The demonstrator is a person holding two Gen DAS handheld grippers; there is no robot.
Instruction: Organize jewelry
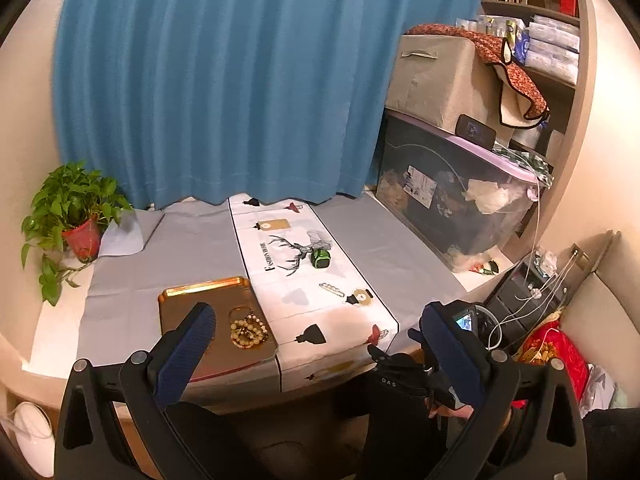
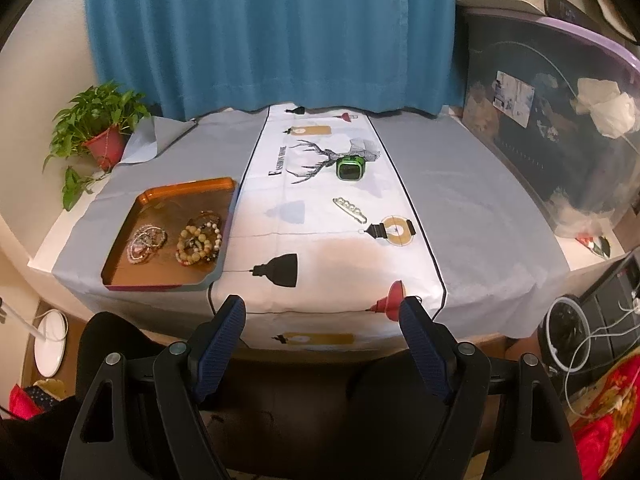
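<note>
Hanging spread wide at the bottom of each view, the left tongs (image 1: 316, 336) and right tongs (image 2: 320, 320) hold nothing. Beaded bracelets (image 2: 199, 243) lie in the gold tray (image 2: 186, 192) at centre left on the worktop (image 2: 472, 200); a green watch (image 2: 351, 167) and silver clip (image 2: 350, 209) lie on the runner's open middle (image 2: 320, 256).

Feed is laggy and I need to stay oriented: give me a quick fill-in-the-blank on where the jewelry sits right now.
1. The beaded bracelets lie in the gold ____.
2. The green watch sits on the table runner, over the printed ____.
3. The pearl hair clip lies ____ the tray, on the runner.
4. Both tongs, left and right, are open and hold ____.

Missing words: tray; deer; outside; nothing
</note>
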